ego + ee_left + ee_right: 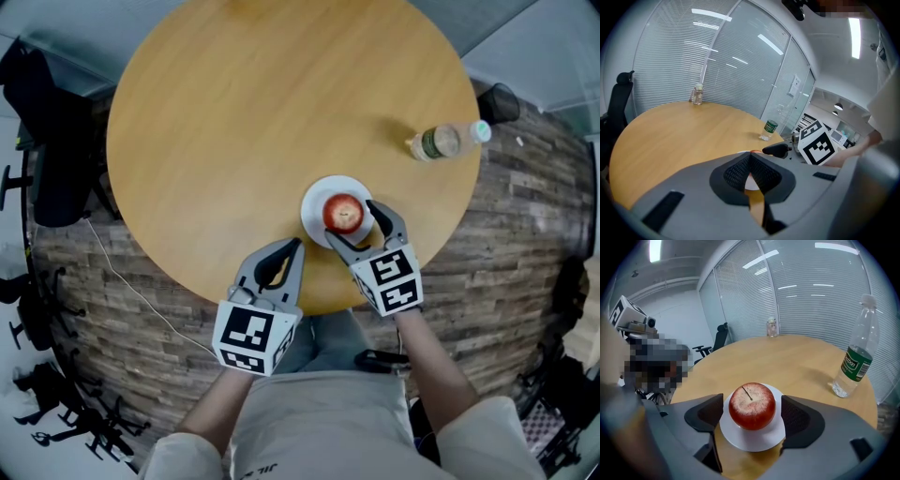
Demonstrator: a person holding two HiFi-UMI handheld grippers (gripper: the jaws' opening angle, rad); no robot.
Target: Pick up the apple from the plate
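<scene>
A red apple (343, 213) stands stem up on a small white plate (314, 202) near the front edge of the round wooden table (244, 122). My right gripper (351, 221) is open with one jaw on each side of the apple (752, 405); a narrow gap shows between each pad and the fruit, and the plate (740, 439) lies below them. My left gripper (297, 246) hovers at the table's front edge, left of the plate. In its own view the left gripper (750, 157) is shut with its pads meeting and nothing between them.
A plastic water bottle (445, 141) with a green label stands right of the plate, upright (855, 359). A small glass jar (772, 327) sits at the table's far side. A black office chair (37, 141) stands left of the table. Carpet surrounds it.
</scene>
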